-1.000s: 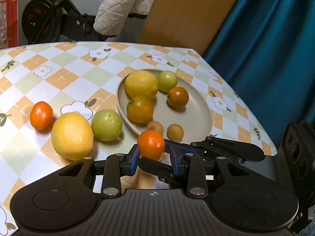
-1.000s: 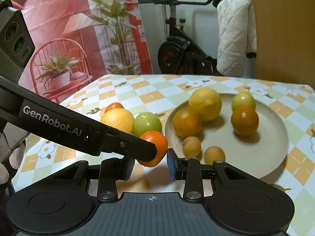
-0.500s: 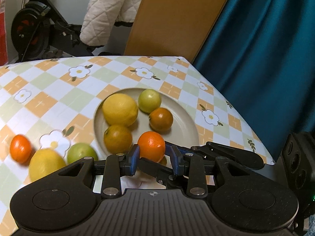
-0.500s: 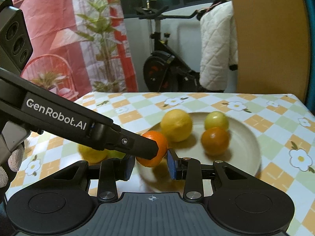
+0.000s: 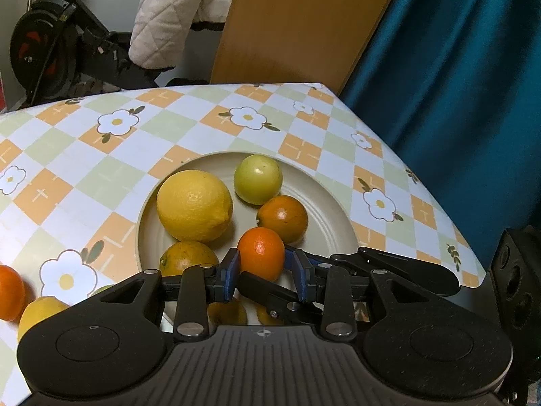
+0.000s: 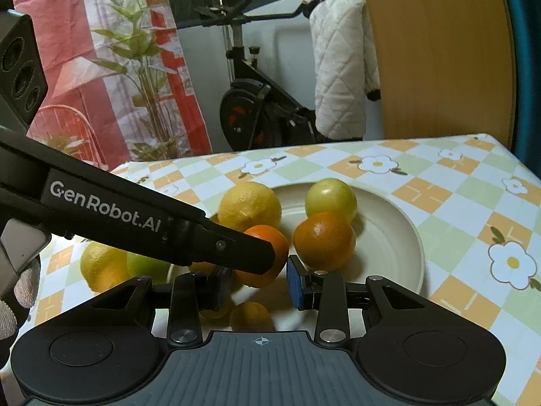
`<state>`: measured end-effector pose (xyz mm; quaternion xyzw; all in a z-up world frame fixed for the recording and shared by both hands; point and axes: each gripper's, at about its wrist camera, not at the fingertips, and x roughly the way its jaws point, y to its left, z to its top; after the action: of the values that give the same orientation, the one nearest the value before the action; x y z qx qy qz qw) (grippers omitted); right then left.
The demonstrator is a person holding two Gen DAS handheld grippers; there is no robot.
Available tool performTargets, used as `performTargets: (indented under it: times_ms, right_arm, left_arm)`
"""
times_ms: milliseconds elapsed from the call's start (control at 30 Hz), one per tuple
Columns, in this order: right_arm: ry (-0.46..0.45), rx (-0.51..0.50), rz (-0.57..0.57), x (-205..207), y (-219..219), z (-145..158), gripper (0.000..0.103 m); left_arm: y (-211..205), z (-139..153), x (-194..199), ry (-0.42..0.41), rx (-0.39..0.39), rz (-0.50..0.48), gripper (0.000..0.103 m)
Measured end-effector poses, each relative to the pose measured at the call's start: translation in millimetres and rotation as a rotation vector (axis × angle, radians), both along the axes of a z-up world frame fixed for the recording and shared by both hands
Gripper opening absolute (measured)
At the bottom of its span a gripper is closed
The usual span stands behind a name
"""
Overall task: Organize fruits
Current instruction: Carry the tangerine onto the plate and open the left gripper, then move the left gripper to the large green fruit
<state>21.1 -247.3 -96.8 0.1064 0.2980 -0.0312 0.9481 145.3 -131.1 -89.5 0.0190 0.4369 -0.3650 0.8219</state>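
A small bright orange (image 5: 260,253) hangs just over the cream plate (image 5: 324,203), near its front. My left gripper (image 5: 262,270) is shut on this orange (image 6: 267,235), blue pads on both sides. My right gripper (image 6: 258,280) is shut on it too, crossing from the right. In the right wrist view the left gripper's black finger covers part of the fruit. On the plate (image 6: 389,237) lie a lemon (image 5: 194,204), a green fruit (image 5: 257,179), a dark orange (image 5: 283,218), another orange (image 5: 187,260) and small yellow fruits (image 6: 250,314), partly hidden under the grippers.
On the checked tablecloth left of the plate lie an orange (image 5: 10,292), a lemon (image 6: 99,265) and a green fruit (image 6: 145,265). The table's edge runs close on the right by a teal curtain (image 5: 456,84). A wooden board (image 5: 304,23) and an exercise bike (image 6: 257,108) stand behind.
Both grippers have carried the orange from beside the loose fruit to over the plate. The loose fruit has slid towards the left edge of both views. The grip is unchanged.
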Motion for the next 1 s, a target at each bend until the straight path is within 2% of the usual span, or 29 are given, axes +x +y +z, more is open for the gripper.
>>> performTargets:
  times_ms: [533,800,1000]
  right_arm:
    - [0.045,-0.021,-0.021,6,4,-5,0.033]
    - [0.024,-0.013,-0.044,-6,5,3,0.033]
    - [-0.004,-0.019,-0.025,-15,15,13,0.033]
  left_arm:
    - [-4,-8,5,-0.008,0.014,0.049,0.035]
    - [12,9,-2,-0.048,-0.012,0.091,0.035]
    - [39,27,-9,-0.089,-0.025,0.134,0.036]
